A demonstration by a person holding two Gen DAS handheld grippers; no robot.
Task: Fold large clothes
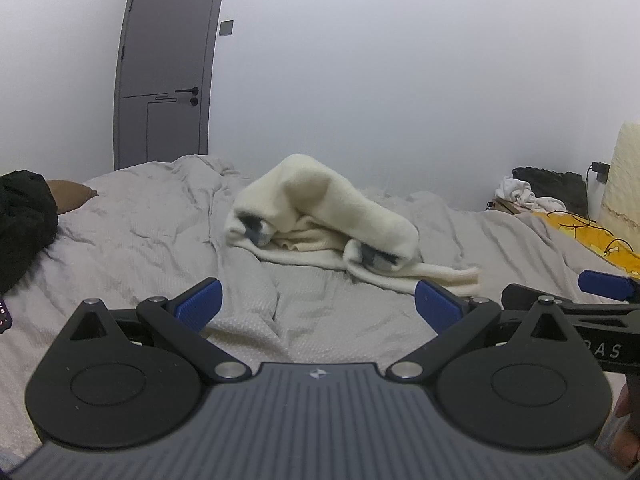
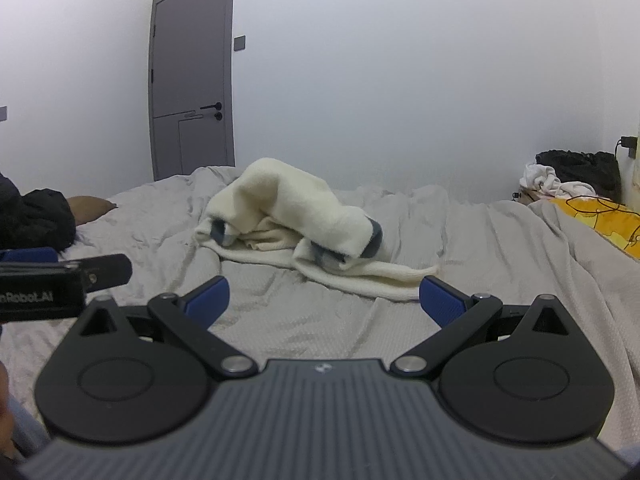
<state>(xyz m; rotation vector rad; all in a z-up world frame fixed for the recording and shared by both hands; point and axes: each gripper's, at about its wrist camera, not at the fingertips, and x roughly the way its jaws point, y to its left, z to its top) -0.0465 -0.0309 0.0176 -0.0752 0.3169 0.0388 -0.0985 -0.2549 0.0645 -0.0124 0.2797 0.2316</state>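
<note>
A cream knitted garment (image 1: 320,216) with grey-blue cuffs lies bunched in a heap on the grey bed cover (image 1: 140,240); it also shows in the right wrist view (image 2: 296,220). My left gripper (image 1: 318,304) is open and empty, held above the cover short of the garment. My right gripper (image 2: 324,300) is open and empty too, just short of the garment's near hem. Each gripper shows at the edge of the other's view.
A black garment (image 1: 24,220) and a brown pillow (image 1: 70,194) lie at the left of the bed. At the right are a yellow cloth (image 1: 592,236), white clothes and a black bag (image 1: 552,188). A grey door (image 1: 164,80) stands in the far wall.
</note>
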